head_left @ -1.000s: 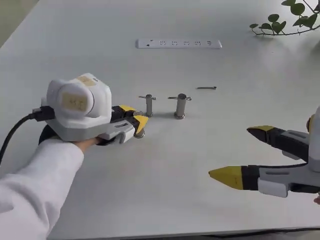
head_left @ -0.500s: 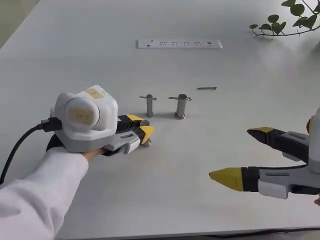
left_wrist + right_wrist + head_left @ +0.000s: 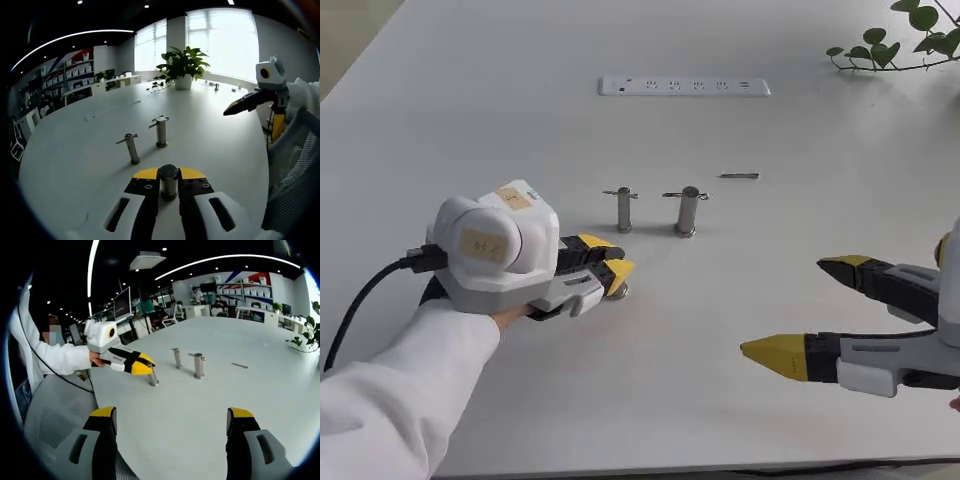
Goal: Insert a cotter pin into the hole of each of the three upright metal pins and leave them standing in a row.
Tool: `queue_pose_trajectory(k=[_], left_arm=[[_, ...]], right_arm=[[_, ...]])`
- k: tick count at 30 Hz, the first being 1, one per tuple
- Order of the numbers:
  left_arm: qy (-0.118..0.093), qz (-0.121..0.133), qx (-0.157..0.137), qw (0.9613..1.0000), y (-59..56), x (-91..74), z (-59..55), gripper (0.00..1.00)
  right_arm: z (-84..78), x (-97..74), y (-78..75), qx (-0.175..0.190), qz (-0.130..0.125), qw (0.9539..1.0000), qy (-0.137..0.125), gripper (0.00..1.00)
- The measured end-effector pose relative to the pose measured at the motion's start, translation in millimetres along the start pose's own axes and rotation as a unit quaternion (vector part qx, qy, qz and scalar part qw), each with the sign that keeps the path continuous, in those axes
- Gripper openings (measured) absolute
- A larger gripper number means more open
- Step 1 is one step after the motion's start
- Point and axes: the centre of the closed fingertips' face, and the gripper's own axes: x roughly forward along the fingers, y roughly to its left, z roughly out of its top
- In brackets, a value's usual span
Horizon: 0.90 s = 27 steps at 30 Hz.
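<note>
Two upright metal pins (image 3: pixel 624 210) (image 3: pixel 686 211) stand side by side at mid-table, each with a cotter pin through its top. They show again in the left gripper view (image 3: pixel 132 148) (image 3: pixel 160 131). A third metal pin (image 3: pixel 169 180) stands upright nearer to me with no cotter pin in it, and my left gripper (image 3: pixel 610 272) is shut on it. One loose cotter pin (image 3: pixel 739 176) lies flat beyond and right of the row. My right gripper (image 3: pixel 790 305) hovers open at the lower right, holding nothing.
A white power strip (image 3: pixel 684 87) lies along the far side of the white table (image 3: pixel 650 380). Plant leaves (image 3: pixel 910 40) reach in at the far right corner. A black cable (image 3: pixel 360 300) trails from the left gripper across the table's left side.
My left gripper has slid the gripped pin a little nearer to me and to the right, away from the two standing pins. The right gripper has stayed put.
</note>
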Motion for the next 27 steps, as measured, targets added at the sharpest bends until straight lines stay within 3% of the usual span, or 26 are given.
queue_pose_trajectory(k=[6,10,12,19,24,27], left_arm=[[-0.002,-0.026,-0.009,0.9996,-10.8,-7.7,5.3,0.37],[-0.028,-0.053,-0.034,0.9976,-16.9,-21.3,17.1,0.47],[-0.034,-0.053,-0.027,0.9976,-15.6,-29.1,18.7,0.52],[-0.025,-0.059,-0.035,0.9973,-7.6,-49.3,7.3,0.68],[-0.010,-0.058,-0.060,0.9964,-3.7,-56.8,-8.1,0.91],[-0.006,-0.062,-0.065,0.9959,-5.2,-60.3,-13.4,0.98]], right_arm=[[-1.0,0.5,1.9,-0.002,0.005,1.0000,0.004,0.89],[-1.7,1.1,2.1,-0.001,0.007,1.0000,0.007,0.89],[-2.1,1.4,2.0,-0.001,0.008,0.9999,0.008,0.89],[-4.2,1.3,2.0,0.001,0.009,0.9999,0.011,0.89],[-5.4,0.2,0.6,0.002,0.008,0.9999,0.014,0.89],[-5.6,-0.9,-0.7,0.001,0.007,0.9998,0.017,0.89]])
